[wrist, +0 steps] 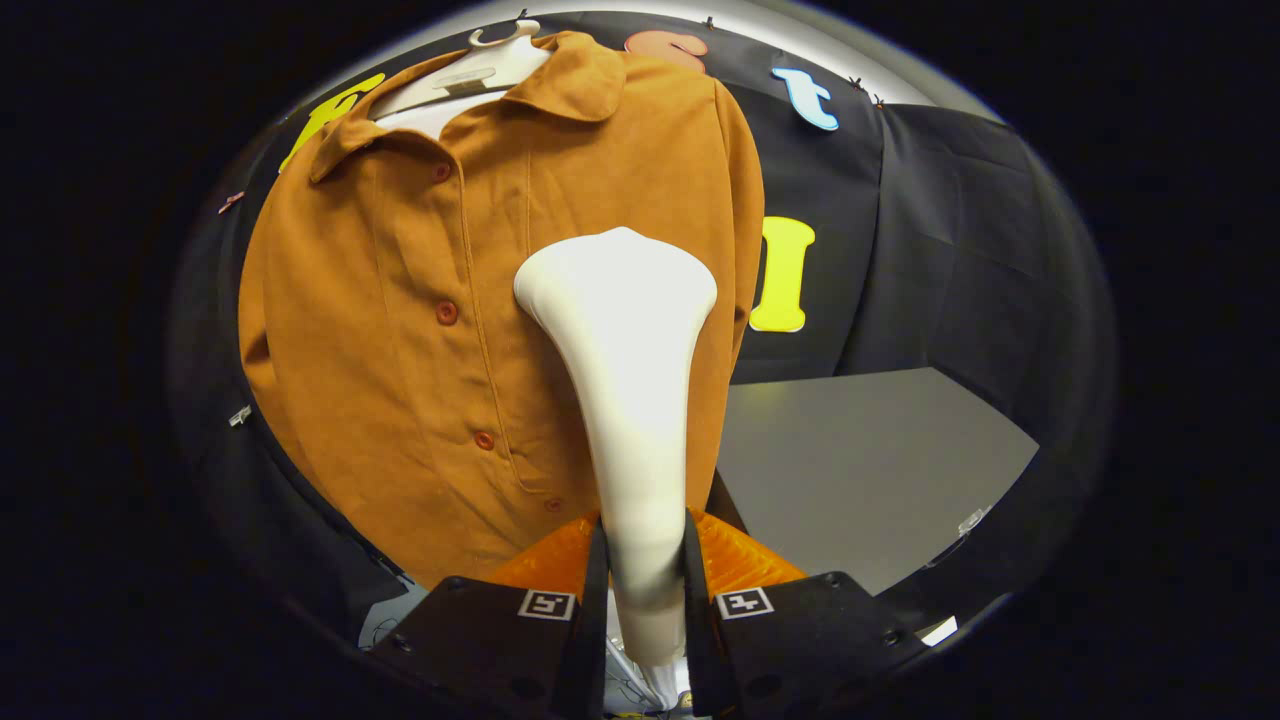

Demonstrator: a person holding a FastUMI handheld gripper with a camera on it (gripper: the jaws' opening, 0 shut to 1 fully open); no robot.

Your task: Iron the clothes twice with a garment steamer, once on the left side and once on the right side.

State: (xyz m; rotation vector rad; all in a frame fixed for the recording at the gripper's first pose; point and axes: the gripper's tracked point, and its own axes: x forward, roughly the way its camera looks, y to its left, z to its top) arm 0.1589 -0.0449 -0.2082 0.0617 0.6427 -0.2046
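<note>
Tongs clenched on white steamer handle; its wide head lies against the brown buttoned shirt, at three o'clock of the buttons.

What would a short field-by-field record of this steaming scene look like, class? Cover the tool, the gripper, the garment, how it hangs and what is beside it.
tool: white garment steamer, handle between the fingers, wide head up against the shirt
gripper: gripper shut on the steamer handle
garment: brown buttoned shirt, collar at top, front facing the gripper
steamer position on garment: in front of the panel to the right of the button row
hanging: on a white hanger against the black cloth wall
beside: grey table to the right of the shirt
</note>
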